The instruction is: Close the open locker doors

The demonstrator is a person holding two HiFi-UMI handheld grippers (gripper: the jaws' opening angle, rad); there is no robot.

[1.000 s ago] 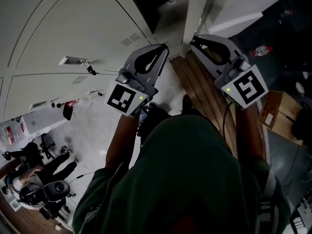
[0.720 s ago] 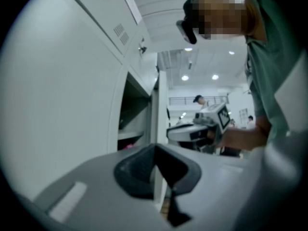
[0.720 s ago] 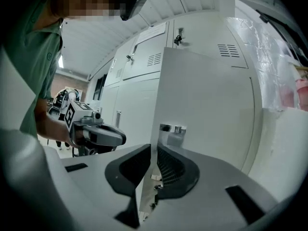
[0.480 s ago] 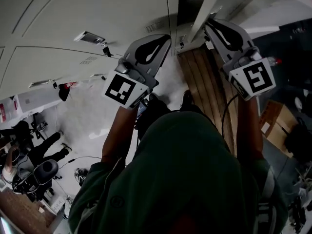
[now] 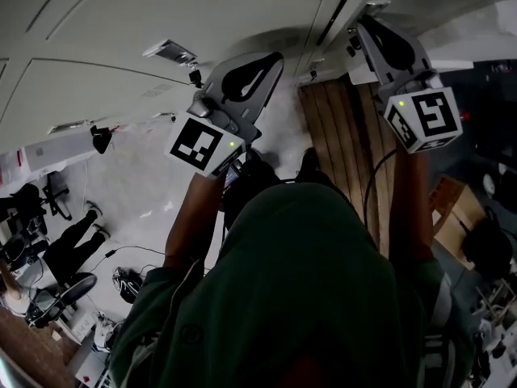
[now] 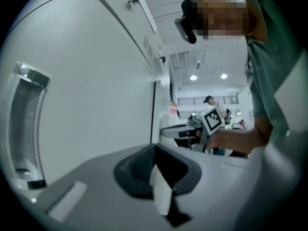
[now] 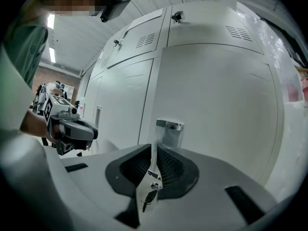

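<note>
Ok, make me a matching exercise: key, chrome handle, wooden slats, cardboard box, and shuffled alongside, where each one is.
1 key
2 chrome handle
3 wooden slats
4 cardboard box

A beside the lockers, below the right gripper
B on the white door ahead
C far right, on the dark floor
D hanging from the panel in that gripper's jaws

Pairs: 1-D, 2-B, 3-A, 4-C

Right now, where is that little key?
In the right gripper view, low centre: the key hangs from its lock on the white locker door edge, with the metal handle above it.
</note>
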